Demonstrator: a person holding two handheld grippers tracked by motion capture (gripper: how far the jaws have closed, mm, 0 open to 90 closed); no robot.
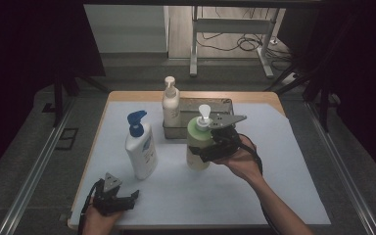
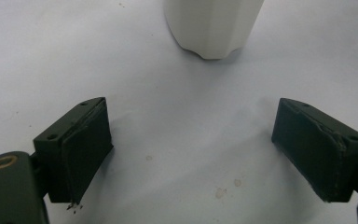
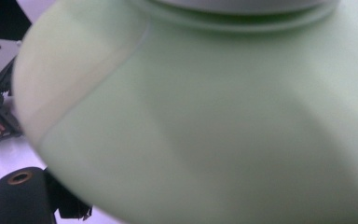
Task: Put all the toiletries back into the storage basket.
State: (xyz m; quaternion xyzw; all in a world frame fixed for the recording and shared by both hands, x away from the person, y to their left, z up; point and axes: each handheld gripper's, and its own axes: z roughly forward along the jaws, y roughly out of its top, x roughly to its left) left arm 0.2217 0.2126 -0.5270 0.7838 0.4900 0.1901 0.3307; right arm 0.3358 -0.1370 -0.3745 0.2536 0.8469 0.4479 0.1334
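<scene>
Your worktop (image 1: 293,196) is covered in a pale sheet, with dark floor around it and cables at twelve o'clock beyond the far edge. At seven o'clock your left hand-held gripper (image 1: 129,198) rests low on the sheet; the left gripper view shows what the high view cannot, its jaws standing wide apart with nothing between them and the base of the white bottle (image 2: 213,28) just ahead. That blue-pump white bottle (image 1: 141,147) stands upright left of centre. Behind it, at twelve o'clock, a cream pump bottle (image 1: 170,105) stands at the left end of a metal tray (image 1: 223,104). Right of centre, your right hand-held gripper (image 1: 206,152) is clamped on the green bottle (image 1: 198,142), which is upright in front of the tray. The right gripper view has the green bottle's shoulder (image 3: 214,130) pressed close.
</scene>
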